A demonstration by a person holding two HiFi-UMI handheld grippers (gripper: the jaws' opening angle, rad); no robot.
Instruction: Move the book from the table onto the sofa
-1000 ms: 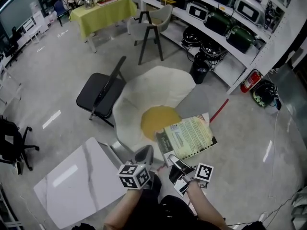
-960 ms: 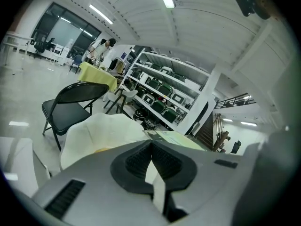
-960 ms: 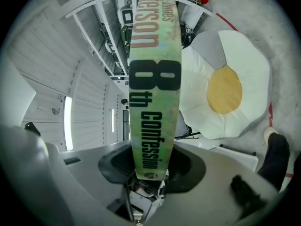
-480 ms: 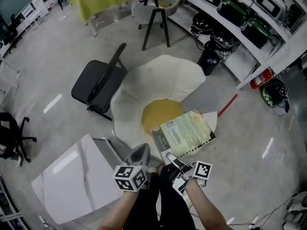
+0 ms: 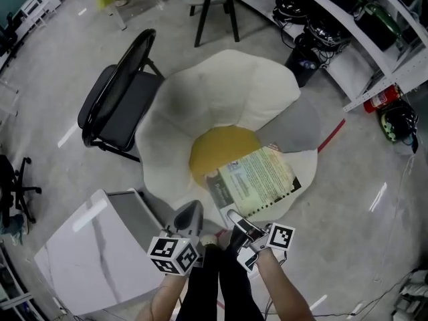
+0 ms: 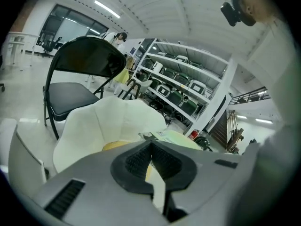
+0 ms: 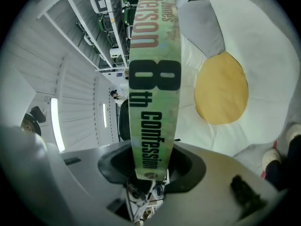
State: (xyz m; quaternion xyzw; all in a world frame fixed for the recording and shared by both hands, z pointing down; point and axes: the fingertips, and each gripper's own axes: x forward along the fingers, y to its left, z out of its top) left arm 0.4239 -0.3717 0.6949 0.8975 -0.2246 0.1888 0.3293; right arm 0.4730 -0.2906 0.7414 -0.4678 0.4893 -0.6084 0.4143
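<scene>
The book [image 5: 257, 179], green-covered with a spiral edge, hangs flat over the front right petals of the white flower-shaped sofa [image 5: 221, 99], beside its yellow centre. My right gripper [image 5: 235, 221] is shut on the book's near corner. In the right gripper view the green spine [image 7: 155, 55] runs up out of the right gripper [image 7: 149, 175], with the sofa [image 7: 244, 41] behind it. My left gripper [image 5: 189, 214] is just left of the right one, shut and empty. In the left gripper view the left gripper [image 6: 150, 161] points at the sofa [image 6: 108, 121].
A black folding chair [image 5: 114, 102] stands left of the sofa. A white marble table [image 5: 87, 246] is at the lower left, close to my left gripper. Shelves with equipment [image 5: 361, 12] line the upper right, with a red fire extinguisher [image 5: 378, 99] at their foot.
Both grippers have come down and forward with the book, which now hangs lower over the sofa's front petals. The right gripper's hold on the book is unchanged.
</scene>
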